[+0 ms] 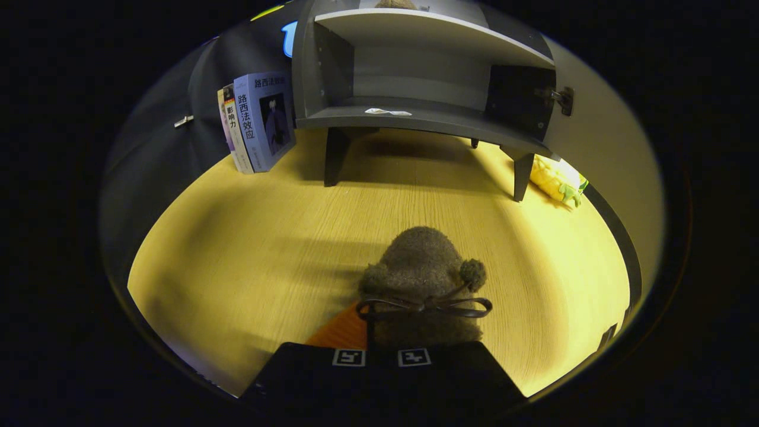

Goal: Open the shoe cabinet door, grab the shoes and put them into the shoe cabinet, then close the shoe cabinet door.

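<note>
Tongs (pixel 382 356) pointing forward and level, two fingers (pixel 348 357) drawn close together side by side, tips pressed on the near end of a fuzzy brown shoe (pixel 422 279) gripped between them, shoe extending straight ahead of the tongs

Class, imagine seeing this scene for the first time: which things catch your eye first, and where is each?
A fuzzy brown slipper with a bow and pom-poms sits clamped between the gripper fingers. Beyond it, on the yellow wooden table, the grey shoe cabinet stands open, with upright books beside it.
</note>
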`<state>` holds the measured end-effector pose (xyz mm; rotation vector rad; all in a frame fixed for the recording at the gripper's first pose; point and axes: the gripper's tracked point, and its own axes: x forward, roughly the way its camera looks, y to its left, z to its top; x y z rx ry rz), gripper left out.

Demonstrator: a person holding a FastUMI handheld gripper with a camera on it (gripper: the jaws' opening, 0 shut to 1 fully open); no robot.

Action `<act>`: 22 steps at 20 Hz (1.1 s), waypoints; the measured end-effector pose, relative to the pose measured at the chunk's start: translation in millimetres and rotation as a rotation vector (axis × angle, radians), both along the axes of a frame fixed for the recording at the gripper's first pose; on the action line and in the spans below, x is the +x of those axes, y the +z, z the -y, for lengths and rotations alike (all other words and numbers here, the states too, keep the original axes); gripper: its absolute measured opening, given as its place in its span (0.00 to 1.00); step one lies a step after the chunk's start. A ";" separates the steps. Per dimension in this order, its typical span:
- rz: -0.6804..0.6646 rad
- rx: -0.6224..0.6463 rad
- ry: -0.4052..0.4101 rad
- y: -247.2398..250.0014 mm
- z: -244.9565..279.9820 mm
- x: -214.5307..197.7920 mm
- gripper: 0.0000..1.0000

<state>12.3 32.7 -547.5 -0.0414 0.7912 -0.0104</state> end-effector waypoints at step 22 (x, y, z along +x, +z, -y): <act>0.242 -0.009 -0.032 322.1 64.3 58.0 0.05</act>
